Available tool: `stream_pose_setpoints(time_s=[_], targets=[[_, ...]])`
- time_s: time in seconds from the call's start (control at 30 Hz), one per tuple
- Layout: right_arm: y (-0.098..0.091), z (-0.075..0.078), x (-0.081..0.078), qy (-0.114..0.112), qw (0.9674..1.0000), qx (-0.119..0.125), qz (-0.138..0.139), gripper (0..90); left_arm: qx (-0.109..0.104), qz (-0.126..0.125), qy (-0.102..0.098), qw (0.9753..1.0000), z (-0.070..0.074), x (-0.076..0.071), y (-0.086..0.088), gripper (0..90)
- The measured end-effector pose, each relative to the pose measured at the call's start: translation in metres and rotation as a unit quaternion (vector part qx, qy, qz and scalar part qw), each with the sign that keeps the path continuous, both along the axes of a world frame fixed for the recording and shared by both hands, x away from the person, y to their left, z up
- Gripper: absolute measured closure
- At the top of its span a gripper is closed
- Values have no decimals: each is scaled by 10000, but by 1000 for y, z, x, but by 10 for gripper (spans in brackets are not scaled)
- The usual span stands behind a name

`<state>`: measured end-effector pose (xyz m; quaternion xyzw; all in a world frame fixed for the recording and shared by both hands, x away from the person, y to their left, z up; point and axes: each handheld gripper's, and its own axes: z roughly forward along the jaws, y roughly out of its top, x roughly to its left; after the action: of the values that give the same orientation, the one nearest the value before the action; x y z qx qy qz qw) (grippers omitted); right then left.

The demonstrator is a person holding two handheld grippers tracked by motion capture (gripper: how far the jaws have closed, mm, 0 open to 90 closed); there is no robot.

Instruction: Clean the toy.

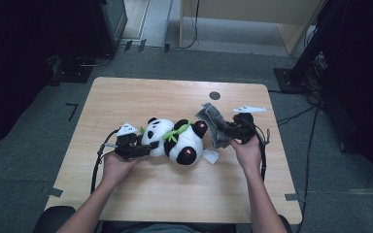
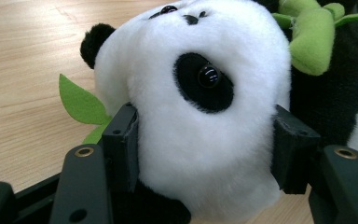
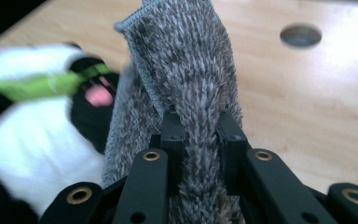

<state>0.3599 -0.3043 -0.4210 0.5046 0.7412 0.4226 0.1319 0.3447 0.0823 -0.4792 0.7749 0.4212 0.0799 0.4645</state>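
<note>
A plush panda (image 1: 175, 140) lies on its back across the middle of the wooden table (image 1: 141, 92), head to the left, with a green bamboo sprig (image 1: 176, 131) on its chest. My left gripper (image 1: 143, 149) is shut on the panda's head (image 2: 200, 102); both pads press into the white fur at either side. A grey fluffy cloth (image 1: 212, 124) hangs at the panda's feet on the right. My right gripper (image 1: 229, 130) is shut on a fold of that cloth (image 3: 191, 93), which stands up between the jaws, close to a black foot with a pink pad (image 3: 98, 95).
A round cable hole (image 1: 214, 95) sits in the tabletop behind the cloth. A white tag (image 1: 211, 156) lies beside the panda's lower body. Cables trail from both grippers toward the near edge. Dark equipment stands on the floor at the far left and right.
</note>
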Motion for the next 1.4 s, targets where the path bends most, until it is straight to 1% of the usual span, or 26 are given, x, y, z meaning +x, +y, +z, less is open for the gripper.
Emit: stream_pose_setpoints(time_s=[0.1,0.2,0.3,0.37,0.43,0.5,0.57,0.7,0.73,0.77,0.8,0.9,0.97,1.03,1.07,1.2,1.3,1.4], targets=[[2,17,-6,-222,9996,165,52,779,15,2,-2,10000,0,0,0,379],[11,32,-12,-453,9986,211,198,779,21,25,-1,10000,1,-1,-1,379],[26,40,-17,-606,9968,268,442,778,20,47,6,10000,2,-1,-1,379],[38,41,-18,-610,9958,279,622,778,-3,53,21,10000,2,-2,-2,377],[51,39,-18,-543,9950,251,803,778,-27,18,34,10000,3,-2,-2,370],[63,33,-17,-466,9940,189,968,778,-1,-10,16,10000,3,-2,-1,368],[73,24,-15,-357,9930,118,1122,777,-5,-2,27,10000,3,-1,-2,367],[85,4,-11,16,9912,165,1316,770,16,-1,55,10000,2,-1,-2,365],[86,-2,-12,9,9912,169,1314,765,28,-7,59,10000,2,0,-2,364],[86,-5,-12,11,9916,137,1289,761,25,-16,61,10000,1,0,-2,361],[86,-7,-12,-37,9918,92,1272,760,27,-29,69,10000,1,0,-2,354],[84,-9,-16,-226,9911,-55,1313,761,39,-34,76,10000,1,0,-2,348],[82,-12,-17,-173,9915,62,1288,763,65,-43,69,9999,1,0,-3,348],[79,-13,-17,-78,9916,129,1282,764,69,-46,84,9999,1,0,-3,348],[78,-13,-18,-61,9913,118,1308,764,75,-49,88,9999,1,0,-3,348],[72,-16,-25,-139,9914,-36,1301,766,72,-45,93,9999,1,0,-3,346],[65,-20,-30,-75,9918,-80,1270,768,63,-42,94,9999,1,0,-3,345],[56,-27,-35,-52,9926,-84,1207,771,39,-38,99,9999,1,0,-3,344]])
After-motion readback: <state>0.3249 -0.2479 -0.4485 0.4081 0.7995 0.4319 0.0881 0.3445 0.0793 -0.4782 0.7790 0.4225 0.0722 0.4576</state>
